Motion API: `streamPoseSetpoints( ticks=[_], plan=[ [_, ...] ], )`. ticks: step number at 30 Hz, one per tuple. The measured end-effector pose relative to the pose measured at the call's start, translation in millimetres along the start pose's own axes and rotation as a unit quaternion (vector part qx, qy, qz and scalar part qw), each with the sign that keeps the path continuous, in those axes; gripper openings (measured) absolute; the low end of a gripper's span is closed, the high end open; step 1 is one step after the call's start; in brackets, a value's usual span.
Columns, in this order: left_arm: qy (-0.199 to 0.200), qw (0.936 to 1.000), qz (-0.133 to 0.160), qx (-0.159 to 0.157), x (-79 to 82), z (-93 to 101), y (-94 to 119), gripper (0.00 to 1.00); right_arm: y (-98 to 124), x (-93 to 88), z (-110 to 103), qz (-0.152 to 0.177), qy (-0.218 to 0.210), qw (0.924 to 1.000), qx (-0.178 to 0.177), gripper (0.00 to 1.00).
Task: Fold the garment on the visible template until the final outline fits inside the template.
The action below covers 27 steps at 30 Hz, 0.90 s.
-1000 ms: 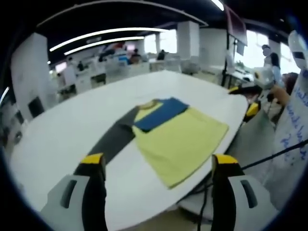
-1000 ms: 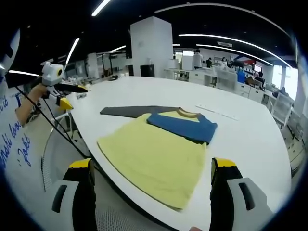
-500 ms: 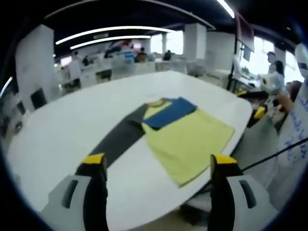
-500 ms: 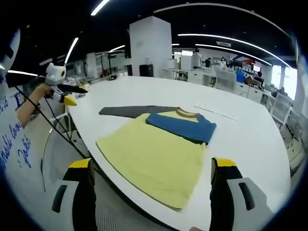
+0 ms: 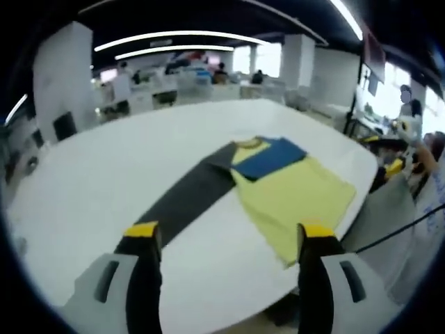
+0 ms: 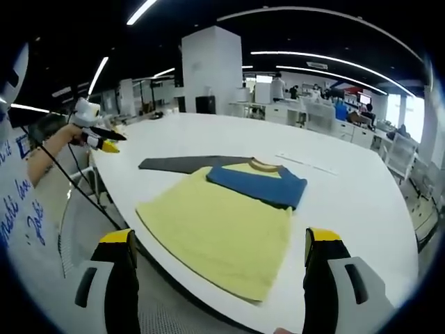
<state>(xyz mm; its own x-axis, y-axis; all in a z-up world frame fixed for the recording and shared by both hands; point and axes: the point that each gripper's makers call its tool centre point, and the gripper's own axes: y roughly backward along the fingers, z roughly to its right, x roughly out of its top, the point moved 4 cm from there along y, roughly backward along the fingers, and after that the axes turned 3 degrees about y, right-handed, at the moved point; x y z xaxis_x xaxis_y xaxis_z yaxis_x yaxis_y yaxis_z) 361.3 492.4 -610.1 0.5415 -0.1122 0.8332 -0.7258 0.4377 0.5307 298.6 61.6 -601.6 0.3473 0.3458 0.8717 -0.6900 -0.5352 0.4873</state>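
Both tongs held wide, empty: left tongs (image 5: pixel 226 240), right tongs (image 6: pixel 217 243). Garment (image 6: pixel 222 223) lies near the bench (image 6: pixel 348 195) edge, grey sleeve (image 5: pixel 184 202) spread out. Risk: hem dragged off the edge if pinched carelessly; template outline cannot be made out.

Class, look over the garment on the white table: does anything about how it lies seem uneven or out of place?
Yes. The garment is lopsided: its blue sleeve is folded across the chest, while the grey sleeve lies stretched out on the white table. The yellow hem reaches the table's edge.
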Motion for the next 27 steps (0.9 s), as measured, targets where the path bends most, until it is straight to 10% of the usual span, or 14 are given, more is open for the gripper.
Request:
streamPoseSetpoints(
  ticks=[27],
  plan=[
    [0.094, 0.992, -0.005, 0.085, -24.4, -87.9, -34.7, 0.5, 3.0, 2.3, -2.4, -0.009, -0.003, 0.9999, -0.011, 1.0]
  ],
)
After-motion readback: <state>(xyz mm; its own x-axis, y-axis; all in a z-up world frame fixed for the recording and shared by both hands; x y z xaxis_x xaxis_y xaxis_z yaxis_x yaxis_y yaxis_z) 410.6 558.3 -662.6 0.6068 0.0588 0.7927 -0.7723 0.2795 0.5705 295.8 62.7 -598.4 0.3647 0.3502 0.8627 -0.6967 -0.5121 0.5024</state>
